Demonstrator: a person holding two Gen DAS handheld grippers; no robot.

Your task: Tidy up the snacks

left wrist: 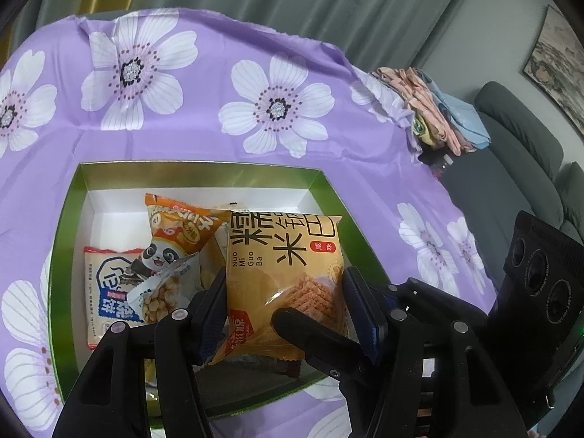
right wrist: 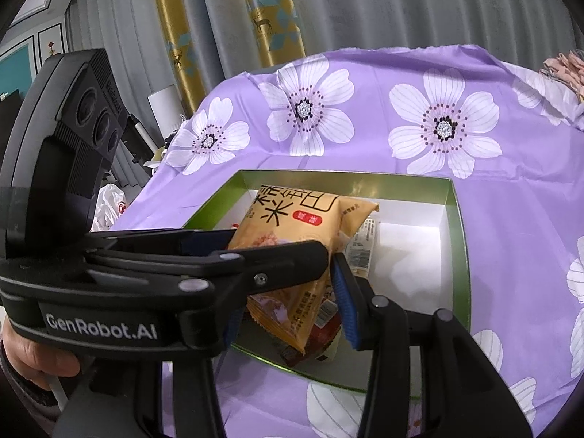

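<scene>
A: Two grippers share one snack: the yellow-orange plastic packet of rice crackers (left wrist: 284,277) sits clamped across its width in the left gripper (left wrist: 283,303), over the green-walled, white-floored cardboard box (left wrist: 189,173) on the purple flowered tablecloth (left wrist: 204,135).

B: And the right gripper (right wrist: 292,281)?

A: In the right wrist view its blue-padded finger (right wrist: 345,303) lies against the packet's edge and the far finger is hidden behind the left tool, so I cannot tell whether it pinches or merely brackets the bag.

B: How should the placing go?

A: I would lower the packet flat into the bare white floor at the box's right side, clear of the orange panda-printed pouch (left wrist: 182,233) and the white-and-blue sachet (left wrist: 109,292) heaped at the left, and let go only once it rests. Squeezing harder risks crushing the crackers.

B: Any writing?

A: The packet reads "Nuo Mi Guo Ba" beside large black Chinese characters and a small red tag. The left tool's body, seen from the right, says "GenRobot.AI". The pouch's print is too crumpled to read.
</scene>
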